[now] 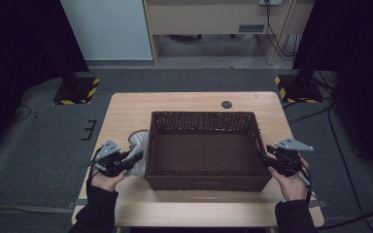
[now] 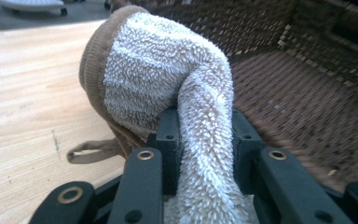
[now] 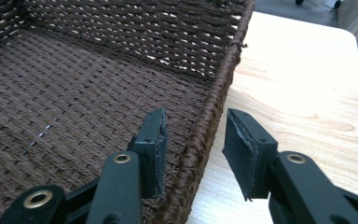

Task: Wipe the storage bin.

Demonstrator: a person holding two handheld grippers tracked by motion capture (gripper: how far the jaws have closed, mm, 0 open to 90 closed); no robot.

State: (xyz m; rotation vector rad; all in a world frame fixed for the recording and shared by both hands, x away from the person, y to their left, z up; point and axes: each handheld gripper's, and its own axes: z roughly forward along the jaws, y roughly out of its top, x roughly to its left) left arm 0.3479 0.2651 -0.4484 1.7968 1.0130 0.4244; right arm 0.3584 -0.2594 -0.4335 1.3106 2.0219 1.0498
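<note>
Left gripper view shows my left gripper (image 2: 205,154) clamped on a fluffy white sock (image 2: 168,84) with a brown cuff, beside the wicker basket's (image 1: 204,182) left wall, near the tabletop's (image 1: 121,111) left edge. My right gripper (image 3: 193,154) stands parted, straddling the basket's right rim without pinching it.

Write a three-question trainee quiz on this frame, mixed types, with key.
1. True or false: the left gripper has its jaws shut on the fleecy white sock.
2. Multiple choice: where do the right gripper jaws stand? A) clamped on a sock; B) apart, one on each side of the wicker basket rim; C) flat on the wooden table, away from the basket.
3. Short answer: what lies inside the basket in the high view?

Key:
1. True; the sock is pinched between the jaws, beside the basket's left wall.
2. B; the pads do not press the rim.
3. Nothing; its woven bottom is bare.
</note>
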